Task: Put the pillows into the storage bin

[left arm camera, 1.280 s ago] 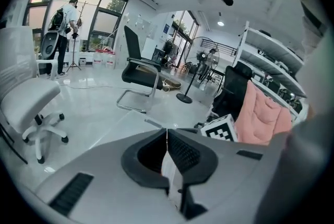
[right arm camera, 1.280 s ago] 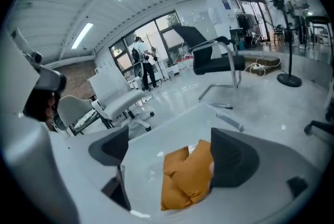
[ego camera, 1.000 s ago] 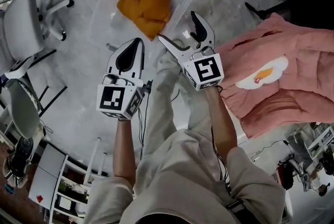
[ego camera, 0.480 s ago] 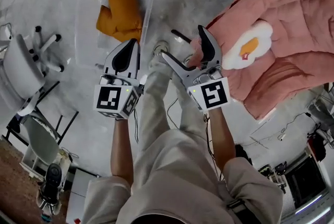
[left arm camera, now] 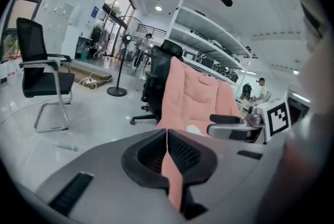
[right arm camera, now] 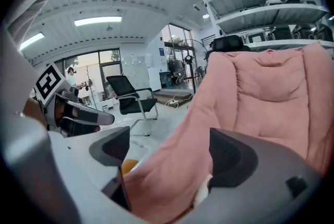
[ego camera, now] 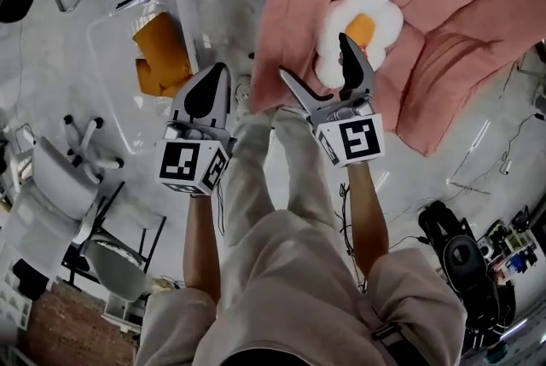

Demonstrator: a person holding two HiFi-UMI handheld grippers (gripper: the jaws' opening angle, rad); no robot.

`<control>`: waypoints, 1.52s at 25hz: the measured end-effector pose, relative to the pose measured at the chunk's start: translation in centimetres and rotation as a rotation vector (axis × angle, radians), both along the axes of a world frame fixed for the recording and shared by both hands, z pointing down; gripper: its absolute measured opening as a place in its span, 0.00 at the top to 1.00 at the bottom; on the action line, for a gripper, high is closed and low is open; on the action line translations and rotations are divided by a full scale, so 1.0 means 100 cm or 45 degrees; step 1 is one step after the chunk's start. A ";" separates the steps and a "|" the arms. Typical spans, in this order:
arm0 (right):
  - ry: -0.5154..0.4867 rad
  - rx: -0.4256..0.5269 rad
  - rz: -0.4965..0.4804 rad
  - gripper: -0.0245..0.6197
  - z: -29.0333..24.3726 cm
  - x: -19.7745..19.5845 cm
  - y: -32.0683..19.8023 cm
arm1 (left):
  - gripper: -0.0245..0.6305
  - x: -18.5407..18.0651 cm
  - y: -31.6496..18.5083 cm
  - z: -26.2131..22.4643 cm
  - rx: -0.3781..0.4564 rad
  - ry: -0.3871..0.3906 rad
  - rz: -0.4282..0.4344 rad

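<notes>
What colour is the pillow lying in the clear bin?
Orange. The pillow shows best in the head view.

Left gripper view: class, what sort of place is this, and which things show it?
Probably an open-plan office or workshop: a black cantilever chair on a polished floor, tall white shelving along one side, and glass doors at the far end.
</notes>
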State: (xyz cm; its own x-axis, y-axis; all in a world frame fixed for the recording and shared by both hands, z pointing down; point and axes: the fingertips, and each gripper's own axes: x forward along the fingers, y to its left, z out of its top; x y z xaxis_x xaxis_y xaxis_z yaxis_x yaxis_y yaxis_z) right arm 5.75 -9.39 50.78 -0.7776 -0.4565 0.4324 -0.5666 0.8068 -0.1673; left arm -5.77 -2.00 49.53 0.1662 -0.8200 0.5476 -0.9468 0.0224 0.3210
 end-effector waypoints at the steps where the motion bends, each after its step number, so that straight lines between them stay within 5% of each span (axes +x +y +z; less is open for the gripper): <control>1: 0.009 -0.011 0.046 0.23 0.003 0.019 -0.009 | 0.94 0.015 -0.012 -0.002 0.002 0.001 0.037; 6: 0.079 -0.049 0.169 0.23 0.021 0.086 -0.030 | 0.94 0.074 -0.046 -0.009 0.008 0.003 0.156; 12: 0.175 -0.130 0.172 0.23 0.076 0.104 -0.031 | 0.94 0.106 -0.053 -0.008 -0.008 0.008 0.224; 24: 0.550 -0.336 -0.047 0.25 0.219 0.108 -0.008 | 0.94 0.089 -0.045 -0.004 -0.017 0.045 0.142; 31: 0.553 -0.383 -0.084 0.24 0.254 0.091 -0.015 | 0.94 0.075 -0.040 -0.001 -0.019 0.056 0.095; 38: 0.658 -0.334 -0.007 0.59 0.246 0.104 -0.024 | 0.94 0.067 -0.036 -0.006 -0.010 0.058 0.091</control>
State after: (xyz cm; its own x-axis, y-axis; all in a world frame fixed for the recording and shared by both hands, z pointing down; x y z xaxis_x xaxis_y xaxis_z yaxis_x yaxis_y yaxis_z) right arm 16.12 -11.74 75.37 -0.4377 -0.2795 0.8546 -0.6240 0.7787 -0.0650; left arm 0.97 -5.56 48.96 0.2492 -0.8009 0.5444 -0.9305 -0.0422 0.3639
